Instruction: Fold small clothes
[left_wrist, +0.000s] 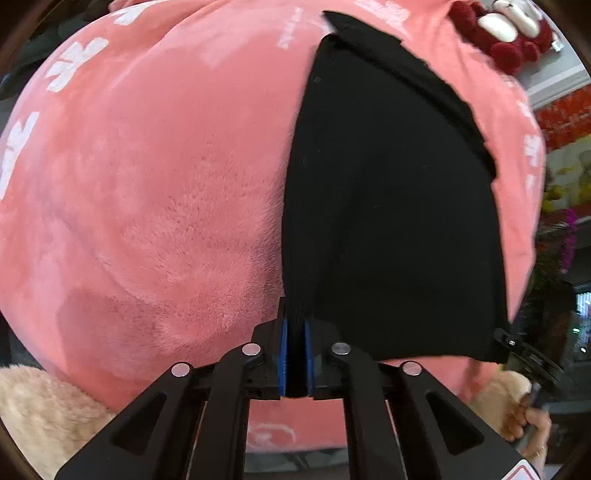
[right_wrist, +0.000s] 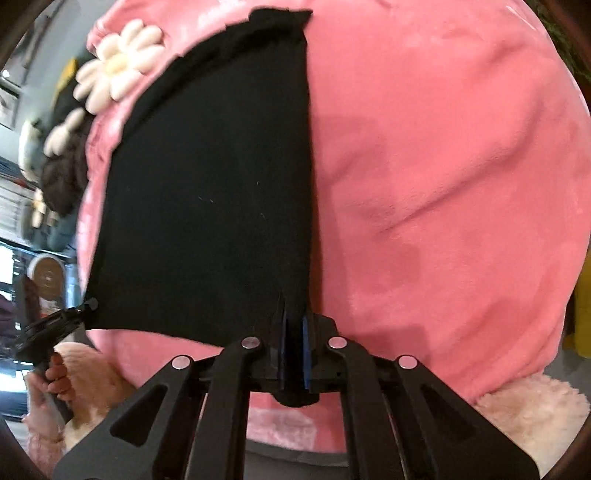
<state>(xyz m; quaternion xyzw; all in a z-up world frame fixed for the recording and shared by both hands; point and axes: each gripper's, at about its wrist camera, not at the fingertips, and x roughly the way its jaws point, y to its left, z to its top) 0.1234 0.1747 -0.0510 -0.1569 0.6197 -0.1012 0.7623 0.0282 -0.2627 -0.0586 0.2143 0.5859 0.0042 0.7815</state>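
Note:
A small black garment (left_wrist: 391, 221) lies spread over a pink plush blanket (left_wrist: 147, 184). My left gripper (left_wrist: 295, 332) is shut on the garment's near left corner, cloth bunched between its blue pads. My right gripper (right_wrist: 293, 325) is shut on the near right corner of the same black garment (right_wrist: 207, 214). The right gripper's tip (left_wrist: 513, 339) shows at the garment's other near corner in the left wrist view, and the left gripper (right_wrist: 85, 306) shows likewise in the right wrist view. The far edge of the garment looks folded or rumpled.
The pink blanket (right_wrist: 443, 184) has white prints and covers a rounded surface. A plush flower with white petals (right_wrist: 114, 70) lies at the far edge, also in the left wrist view (left_wrist: 506, 26). Cream fluffy fabric (left_wrist: 40, 413) lies at the near side. Room clutter lies beyond.

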